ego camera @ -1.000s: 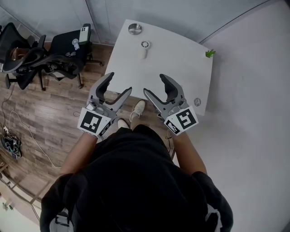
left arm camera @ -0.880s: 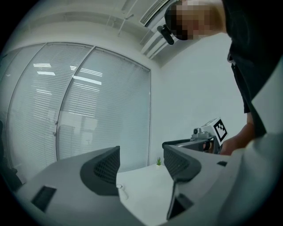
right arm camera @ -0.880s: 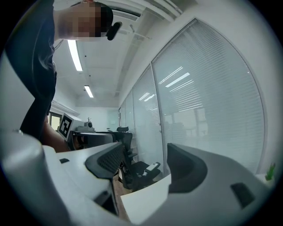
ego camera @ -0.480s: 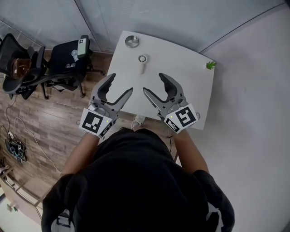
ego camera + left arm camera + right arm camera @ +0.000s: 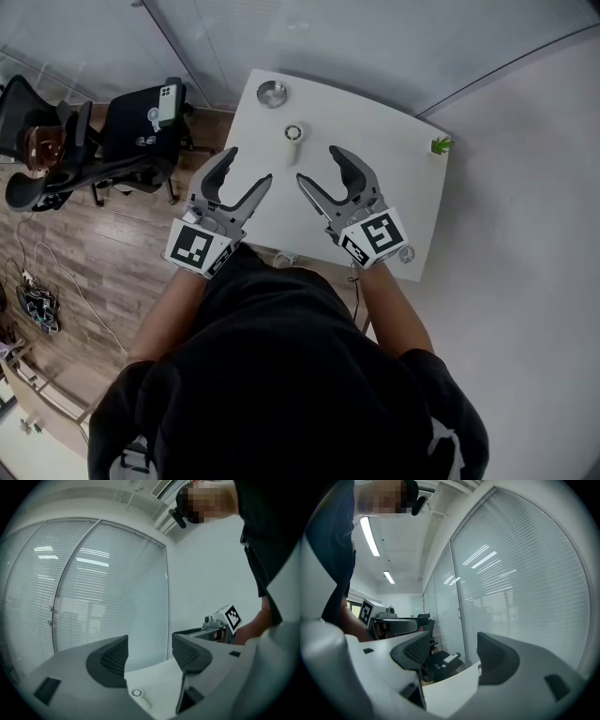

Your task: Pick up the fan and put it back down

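Note:
A small white hand fan [image 5: 292, 141] lies flat on the white table [image 5: 375, 131], its round head toward the far edge. In the left gripper view the fan [image 5: 137, 693] shows low between the jaws, still some way ahead. My left gripper [image 5: 247, 166] hovers over the table's near left part; its jaws are closing slightly, stand wide and have nothing between them. My right gripper [image 5: 319, 165] hovers beside it, open and empty, just short of the fan. Both point level toward the window: left gripper [image 5: 149, 656], right gripper [image 5: 452, 656].
A round metal dish [image 5: 272, 92] sits at the table's far left corner, a small green object [image 5: 439, 145] at its right edge, a small round thing [image 5: 406, 254] at the near right corner. Black office chairs [image 5: 141, 122], one bearing a phone [image 5: 169, 98], stand left on the wood floor.
Both grippers have moved forward over the table toward the fan, and the person has stepped up to the table edge. The fan has not moved.

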A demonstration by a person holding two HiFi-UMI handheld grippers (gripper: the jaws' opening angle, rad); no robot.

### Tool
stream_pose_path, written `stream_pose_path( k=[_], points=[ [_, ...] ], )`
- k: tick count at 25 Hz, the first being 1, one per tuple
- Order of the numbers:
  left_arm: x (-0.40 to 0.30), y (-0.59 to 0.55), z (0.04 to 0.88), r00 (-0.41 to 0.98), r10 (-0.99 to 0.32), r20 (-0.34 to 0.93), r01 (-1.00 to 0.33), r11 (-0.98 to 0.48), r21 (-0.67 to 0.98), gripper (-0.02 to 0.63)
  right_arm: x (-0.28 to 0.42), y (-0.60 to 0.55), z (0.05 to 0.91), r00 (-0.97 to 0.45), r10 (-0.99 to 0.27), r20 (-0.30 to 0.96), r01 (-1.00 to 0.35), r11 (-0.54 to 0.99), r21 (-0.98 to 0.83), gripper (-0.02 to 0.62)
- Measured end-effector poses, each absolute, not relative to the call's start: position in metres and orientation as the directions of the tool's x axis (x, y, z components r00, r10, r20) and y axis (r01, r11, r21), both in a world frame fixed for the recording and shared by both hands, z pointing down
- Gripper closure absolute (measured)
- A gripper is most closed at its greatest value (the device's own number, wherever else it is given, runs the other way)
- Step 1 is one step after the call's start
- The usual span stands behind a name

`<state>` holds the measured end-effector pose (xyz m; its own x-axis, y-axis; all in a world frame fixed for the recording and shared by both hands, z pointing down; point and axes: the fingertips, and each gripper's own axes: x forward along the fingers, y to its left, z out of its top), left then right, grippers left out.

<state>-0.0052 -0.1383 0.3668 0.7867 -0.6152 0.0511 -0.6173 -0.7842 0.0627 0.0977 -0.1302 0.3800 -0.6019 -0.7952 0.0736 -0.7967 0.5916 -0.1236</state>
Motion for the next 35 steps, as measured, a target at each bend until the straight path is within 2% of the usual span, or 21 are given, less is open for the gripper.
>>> stream_pose_path(
  k=[6, 10, 14, 21, 35],
  points=[
    [-0.004, -0.173, 0.389, 0.822, -0.565, 0.073, -0.569, -0.82, 0.055, 0.319, 0.096, -0.161, 0.412, -0.545, -0.827, 0.139, -0.837, 0.526, -0.151, 0.29],
    [0.002, -0.191, 0.395, 0.868, -0.495, 0.037, -0.496, -0.866, 0.062, 0.325, 0.097, -0.179, 0.435, -0.478, -0.856, 0.196, -0.877, 0.453, -0.158, 0.288],
    [-0.004, -0.209, 0.42, 0.901, -0.425, 0.085, -0.431, -0.898, 0.088, 0.327, 0.095, -0.199, 0.461, -0.401, -0.879, 0.257, -0.914, 0.366, -0.174, 0.288],
    [0.002, -0.24, 0.433, 0.945, -0.325, 0.031, -0.326, -0.936, 0.132, 0.331, 0.091, -0.219, 0.514, -0.277, -0.885, 0.375, -0.957, 0.218, -0.19, 0.285],
    [0.006, -0.284, 0.506, 0.958, -0.272, 0.09, -0.285, -0.939, 0.192, 0.336, 0.094, -0.252, 0.631, -0.12, -0.807, 0.578, -0.982, 0.01, -0.189, 0.275]
  ],
)
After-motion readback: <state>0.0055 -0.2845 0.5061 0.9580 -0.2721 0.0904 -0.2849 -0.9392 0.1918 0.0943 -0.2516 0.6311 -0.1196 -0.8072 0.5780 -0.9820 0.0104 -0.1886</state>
